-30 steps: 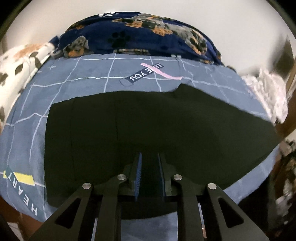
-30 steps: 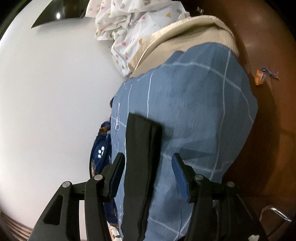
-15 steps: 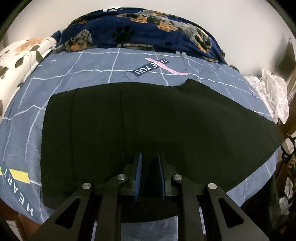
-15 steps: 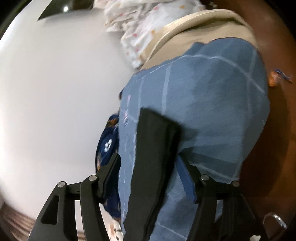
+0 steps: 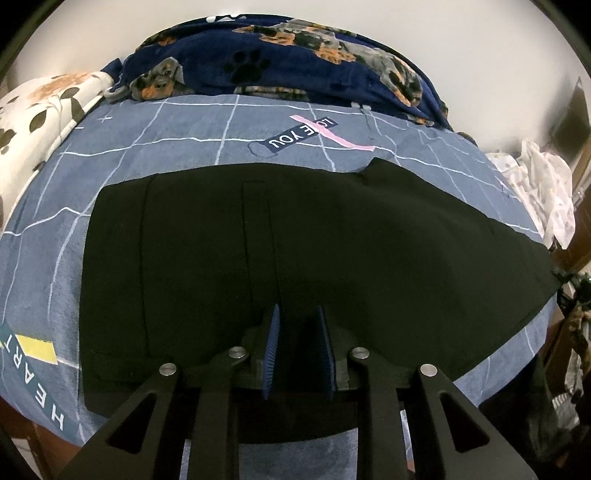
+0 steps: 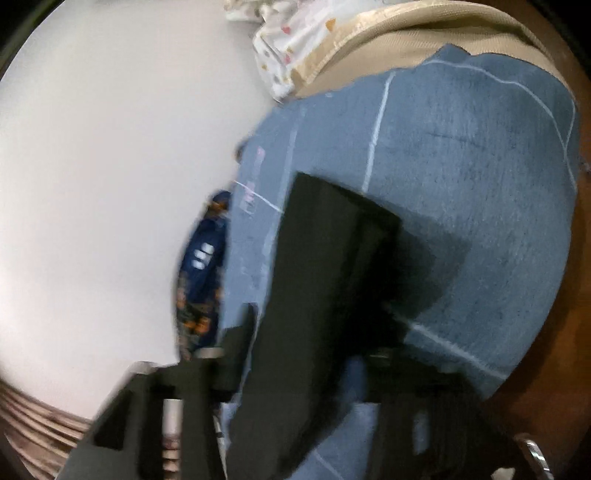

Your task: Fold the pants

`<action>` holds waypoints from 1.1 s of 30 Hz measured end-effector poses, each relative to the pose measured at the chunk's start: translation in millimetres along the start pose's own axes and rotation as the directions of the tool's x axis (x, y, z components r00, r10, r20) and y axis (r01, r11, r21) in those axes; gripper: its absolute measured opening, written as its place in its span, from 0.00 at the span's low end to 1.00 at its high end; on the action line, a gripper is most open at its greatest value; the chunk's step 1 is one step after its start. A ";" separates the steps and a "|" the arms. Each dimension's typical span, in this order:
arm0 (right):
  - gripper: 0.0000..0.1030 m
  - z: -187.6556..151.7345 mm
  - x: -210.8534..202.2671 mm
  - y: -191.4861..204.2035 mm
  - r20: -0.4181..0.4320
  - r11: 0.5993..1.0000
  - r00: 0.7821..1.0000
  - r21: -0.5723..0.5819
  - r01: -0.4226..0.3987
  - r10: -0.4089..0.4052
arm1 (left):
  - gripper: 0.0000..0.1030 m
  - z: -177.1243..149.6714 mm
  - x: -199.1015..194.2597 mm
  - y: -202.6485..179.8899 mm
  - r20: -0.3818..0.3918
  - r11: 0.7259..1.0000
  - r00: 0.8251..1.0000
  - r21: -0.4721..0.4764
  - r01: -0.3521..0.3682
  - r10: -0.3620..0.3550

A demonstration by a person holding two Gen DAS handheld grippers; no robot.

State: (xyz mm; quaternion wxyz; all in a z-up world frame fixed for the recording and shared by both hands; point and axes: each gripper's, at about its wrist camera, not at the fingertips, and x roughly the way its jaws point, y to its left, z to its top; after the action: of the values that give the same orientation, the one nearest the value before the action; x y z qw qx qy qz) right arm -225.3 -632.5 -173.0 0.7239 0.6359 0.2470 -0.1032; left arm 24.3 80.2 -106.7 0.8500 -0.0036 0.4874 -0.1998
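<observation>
Black pants (image 5: 295,251) lie spread flat across the blue grid-pattern bedsheet (image 5: 184,133), waistband at the left, legs running to the right edge. My left gripper (image 5: 297,328) is shut on the near edge of the pants, the blue pads pinching black fabric. In the blurred right wrist view a leg end of the pants (image 6: 325,280) hangs between the fingers of my right gripper (image 6: 306,332). Its jaws stand wide on either side of the fabric, not pressing it.
A navy dog-print blanket (image 5: 295,55) is heaped at the far side of the bed. A white floral pillow (image 5: 40,110) lies at the left, crumpled white cloth (image 5: 539,184) at the right. Beige mattress edge (image 6: 424,33) and brown floor (image 6: 576,295) border the sheet.
My right gripper has swung closer to the pant leg, which now fills more of its view. The left view has tilted slightly, with its hold on the pants unchanged.
</observation>
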 end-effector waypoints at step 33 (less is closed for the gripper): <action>0.07 -9.0 -2.8 50.5 0.072 0.983 0.990 -0.130 0.129 -0.120 | 0.44 7.5 -13.3 -9.4 0.091 0.968 0.971 0.101 -0.230 0.221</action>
State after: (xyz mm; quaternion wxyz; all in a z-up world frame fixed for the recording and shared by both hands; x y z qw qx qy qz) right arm -206.4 -615.6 -128.3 0.7647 0.5653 0.2696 -0.1515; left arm 21.4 74.7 -89.9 0.8847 0.0911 0.4388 -0.1283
